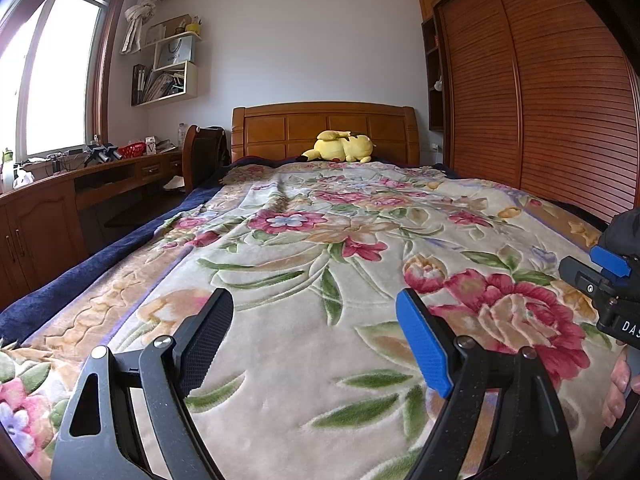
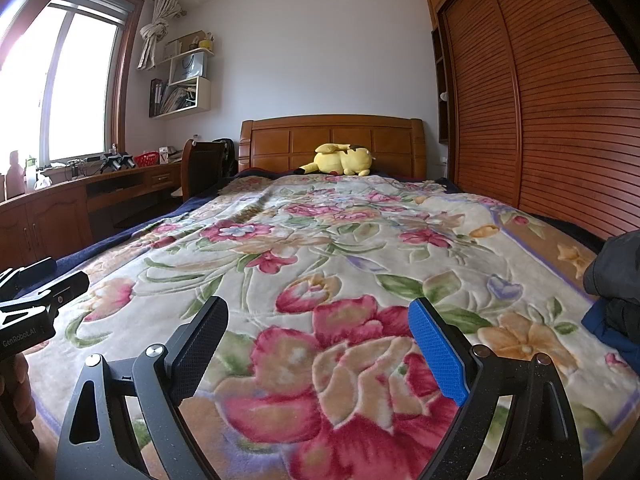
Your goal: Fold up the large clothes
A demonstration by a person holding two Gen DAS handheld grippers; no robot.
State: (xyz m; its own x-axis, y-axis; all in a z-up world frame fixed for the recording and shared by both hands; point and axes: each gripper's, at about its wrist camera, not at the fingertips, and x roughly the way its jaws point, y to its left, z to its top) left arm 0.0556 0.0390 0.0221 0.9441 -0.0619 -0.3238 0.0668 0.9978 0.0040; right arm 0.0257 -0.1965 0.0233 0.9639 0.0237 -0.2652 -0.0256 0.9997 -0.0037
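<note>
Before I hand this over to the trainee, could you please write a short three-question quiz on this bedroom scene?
1. True or false: the left gripper holds cloth.
2. What lies against the headboard: A) yellow plush toy, B) suitcase, C) lamp?
3. On which side of the right gripper is the dark clothing?

Key: 1. False; both grippers are open above the floral blanket. 2. A, the yellow plush toy. 3. Its right.

The right gripper (image 2: 318, 332) hung with jaws wide apart over the floral blanket (image 2: 320, 240). Dark clothes (image 2: 616, 280) lay at the blanket's right edge; a yellow plush toy (image 2: 340, 160) rested beyond its far end.
</note>
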